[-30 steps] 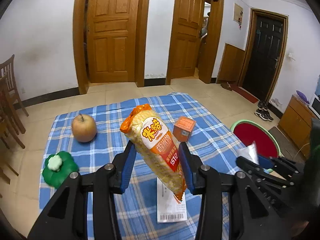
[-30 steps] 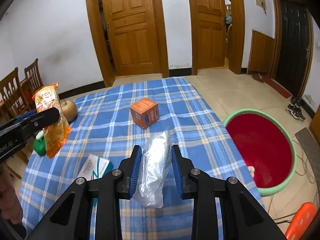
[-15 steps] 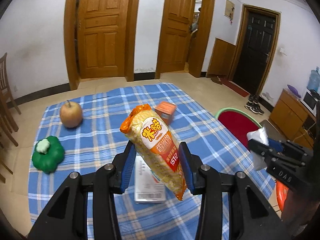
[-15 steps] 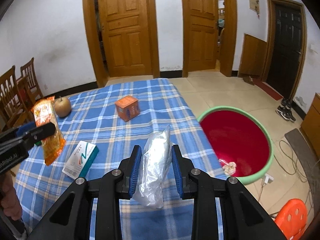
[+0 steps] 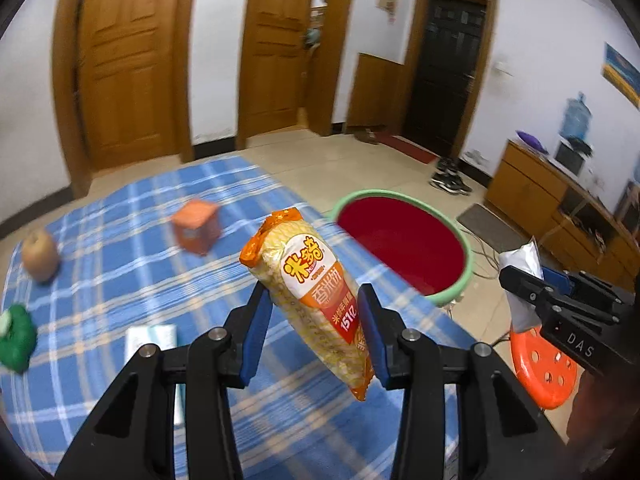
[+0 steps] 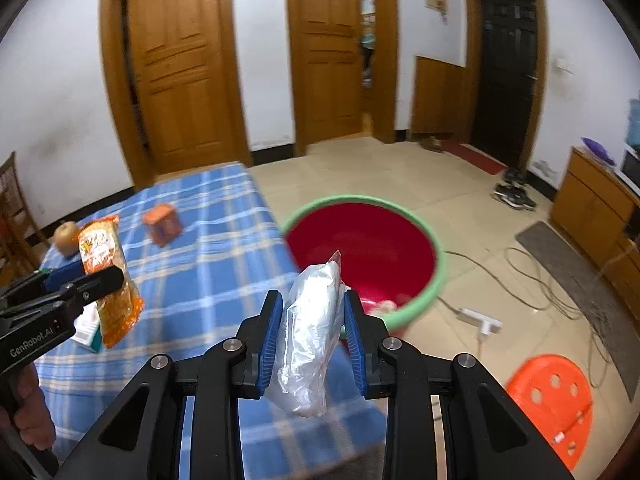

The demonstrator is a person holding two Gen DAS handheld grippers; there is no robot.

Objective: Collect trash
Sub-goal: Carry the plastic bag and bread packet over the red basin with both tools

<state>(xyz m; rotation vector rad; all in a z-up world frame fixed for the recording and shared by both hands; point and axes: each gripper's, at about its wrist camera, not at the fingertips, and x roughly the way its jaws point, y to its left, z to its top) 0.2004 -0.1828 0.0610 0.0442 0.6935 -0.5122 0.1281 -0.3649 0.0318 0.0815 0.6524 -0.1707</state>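
My left gripper (image 5: 311,334) is shut on an orange and yellow snack packet (image 5: 310,288), held above the blue checked tablecloth (image 5: 120,280). My right gripper (image 6: 312,338) is shut on a crumpled silver wrapper (image 6: 312,328), near the table's right edge. A red basin with a green rim (image 6: 434,280) stands on the floor just right of the table, with a small scrap inside; it also shows in the left wrist view (image 5: 466,276). The left gripper and its packet (image 6: 106,276) show at the left of the right wrist view; the right gripper with the wrapper (image 5: 520,280) shows at the right of the left wrist view.
On the table lie an orange box (image 5: 197,226), a brownish apple (image 5: 40,255), a green toy vegetable (image 5: 16,338) and a white-green carton (image 5: 152,338). An orange stool (image 6: 554,400) and cables with a power strip (image 6: 480,322) are on the floor. Wooden chairs (image 6: 12,216) stand left.
Both grippers have swung to the right with their loads still held. The red basin has come closer to the middle of both views, and the table items have slid left.
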